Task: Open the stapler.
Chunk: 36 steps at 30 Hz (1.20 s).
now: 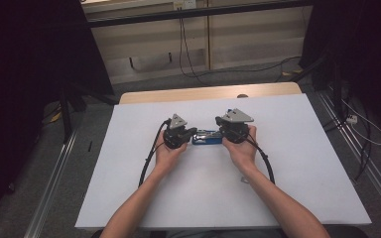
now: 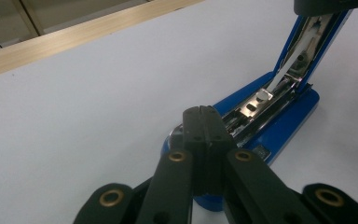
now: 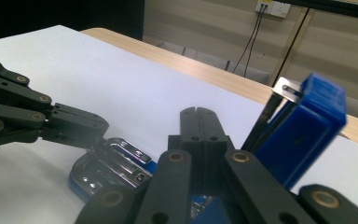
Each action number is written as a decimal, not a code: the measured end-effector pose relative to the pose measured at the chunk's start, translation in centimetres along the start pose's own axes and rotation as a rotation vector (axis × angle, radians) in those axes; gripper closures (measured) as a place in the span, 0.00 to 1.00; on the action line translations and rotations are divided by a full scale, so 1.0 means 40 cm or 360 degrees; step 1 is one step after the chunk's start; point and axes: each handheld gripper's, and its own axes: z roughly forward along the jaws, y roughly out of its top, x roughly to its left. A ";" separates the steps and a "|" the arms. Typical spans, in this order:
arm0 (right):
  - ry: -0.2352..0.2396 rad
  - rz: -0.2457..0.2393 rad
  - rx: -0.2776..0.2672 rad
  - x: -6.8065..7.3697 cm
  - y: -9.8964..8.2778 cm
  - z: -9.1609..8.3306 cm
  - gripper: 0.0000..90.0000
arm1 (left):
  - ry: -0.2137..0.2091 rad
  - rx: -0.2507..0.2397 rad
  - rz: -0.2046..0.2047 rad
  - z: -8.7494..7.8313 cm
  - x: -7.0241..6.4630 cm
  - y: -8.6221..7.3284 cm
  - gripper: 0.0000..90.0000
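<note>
Lying between both grippers, blue stapler [image 1: 207, 137] hinged open, each gripper's jaws closed, touching it.

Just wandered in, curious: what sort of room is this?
Probably a lab or workshop recording bench: a white-covered table, black curtains on both sides, loose cables on the floor, a wall socket.

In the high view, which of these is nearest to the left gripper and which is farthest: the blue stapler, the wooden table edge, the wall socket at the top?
1. Blue stapler: right beside the left gripper, between the two grippers.
2. Wooden table edge: farther back, beyond the white surface.
3. Wall socket: farthest, on the back wall at the top of the view.
</note>
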 end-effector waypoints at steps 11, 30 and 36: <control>-0.0019 -0.0004 0.0021 -0.035 -0.014 -0.017 1.00 | 0.0005 -0.0001 0.0004 0.000 -0.002 -0.001 1.00; -0.0035 -0.0017 0.0045 -0.050 -0.030 -0.027 1.00 | 0.0005 -0.0002 0.0011 -0.001 -0.001 -0.001 1.00; -0.0074 0.0015 0.0077 -0.077 -0.045 -0.035 1.00 | 0.0010 0.0001 0.0014 -0.001 -0.002 -0.001 1.00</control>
